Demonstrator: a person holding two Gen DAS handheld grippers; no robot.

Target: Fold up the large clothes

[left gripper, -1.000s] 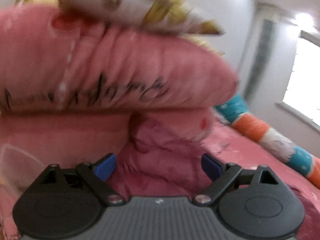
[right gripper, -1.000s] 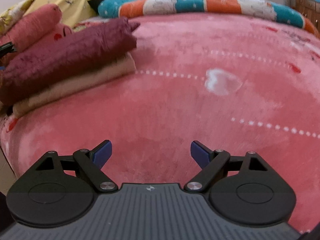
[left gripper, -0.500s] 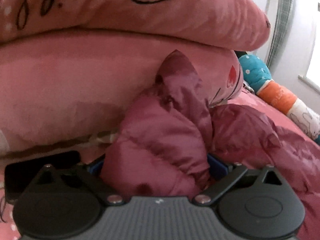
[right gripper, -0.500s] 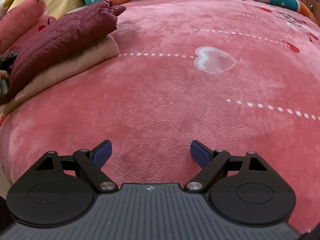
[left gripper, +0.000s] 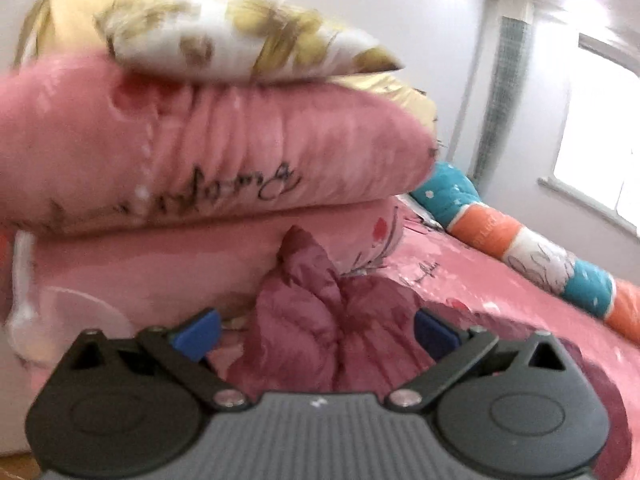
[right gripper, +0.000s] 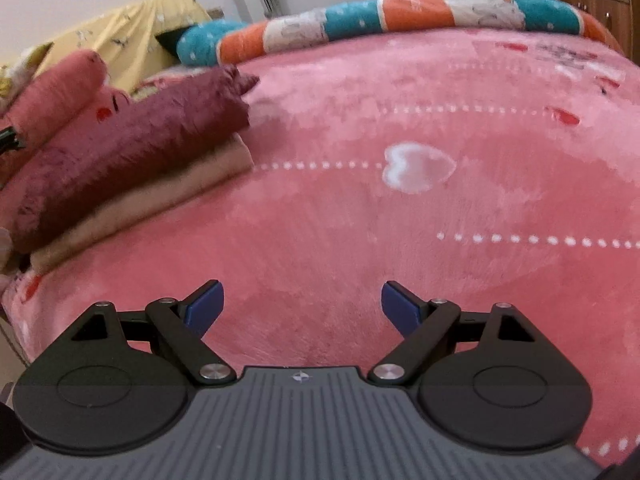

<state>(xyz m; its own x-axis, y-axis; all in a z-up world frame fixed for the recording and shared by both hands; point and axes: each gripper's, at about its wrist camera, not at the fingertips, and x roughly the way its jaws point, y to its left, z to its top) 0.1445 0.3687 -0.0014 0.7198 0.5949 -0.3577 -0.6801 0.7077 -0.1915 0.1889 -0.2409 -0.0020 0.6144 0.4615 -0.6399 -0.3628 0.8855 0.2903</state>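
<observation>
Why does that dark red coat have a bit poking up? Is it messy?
A little. The folded maroon jacket lies flat on a beige garment, but one corner sticks up by the pink pillows. The left gripper, jaws just opening, holds nothing.

Lighting: daylight, soft and even, is admitted through a window (left gripper: 600, 148) at the right of the left wrist view; its pane is blown out to white.
Glare: the wall beside the window is washed pale.
Shadows: only faint ones are cast, under the folded maroon jacket (right gripper: 132, 148) on the pink blanket (right gripper: 400, 208).
Blur: motion smear is seen across the stacked pillows (left gripper: 200, 132) left of the window; the right wrist view is sharper.
Distortion: straight lines are bowed and corners darkened by the fisheye lens.
</observation>
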